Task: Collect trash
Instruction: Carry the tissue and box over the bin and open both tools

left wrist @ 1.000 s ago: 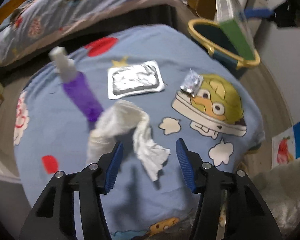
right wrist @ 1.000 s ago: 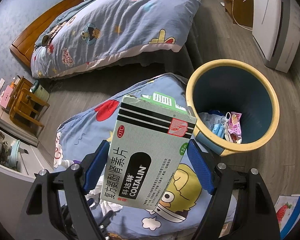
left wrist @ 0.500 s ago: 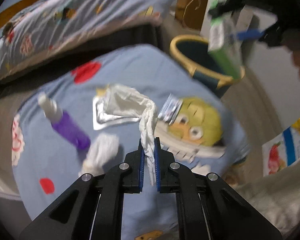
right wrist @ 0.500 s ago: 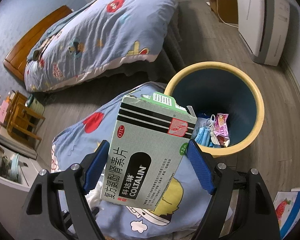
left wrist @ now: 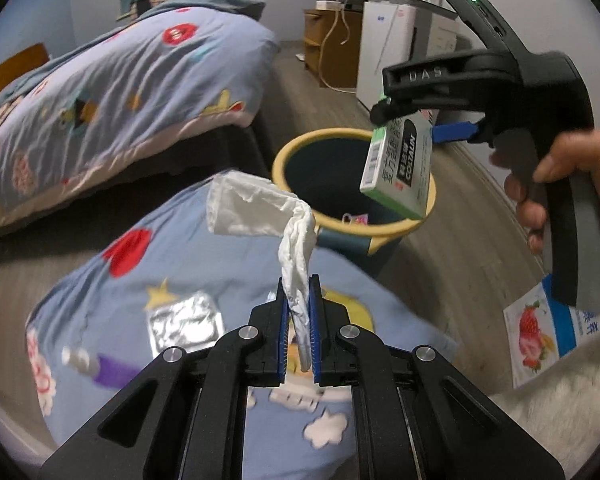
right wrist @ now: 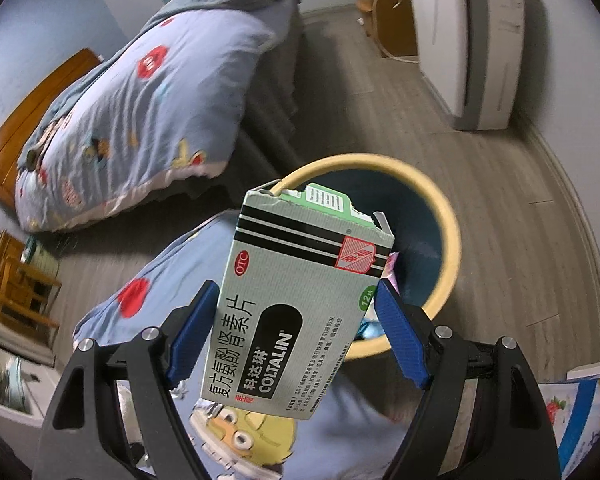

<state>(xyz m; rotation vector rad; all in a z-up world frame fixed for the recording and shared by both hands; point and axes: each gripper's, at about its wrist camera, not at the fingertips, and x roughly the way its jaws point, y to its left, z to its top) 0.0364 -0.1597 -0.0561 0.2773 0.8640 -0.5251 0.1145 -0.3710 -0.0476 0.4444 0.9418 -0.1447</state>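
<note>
Left tool is pinching crumpled white tissue. Right tool is clamping a flat cardboard medicine box; round yellow-rimmed bin at 1 o'clock.

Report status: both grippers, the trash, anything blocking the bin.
Left gripper shut on tissue. Right gripper shut on medicine box, over bin. Nothing blocking the bin mouth.

Both grippers are black plastic with blue ribbed pads and silver screws. The right gripper carries "DAS" lettering and a green light.
</note>
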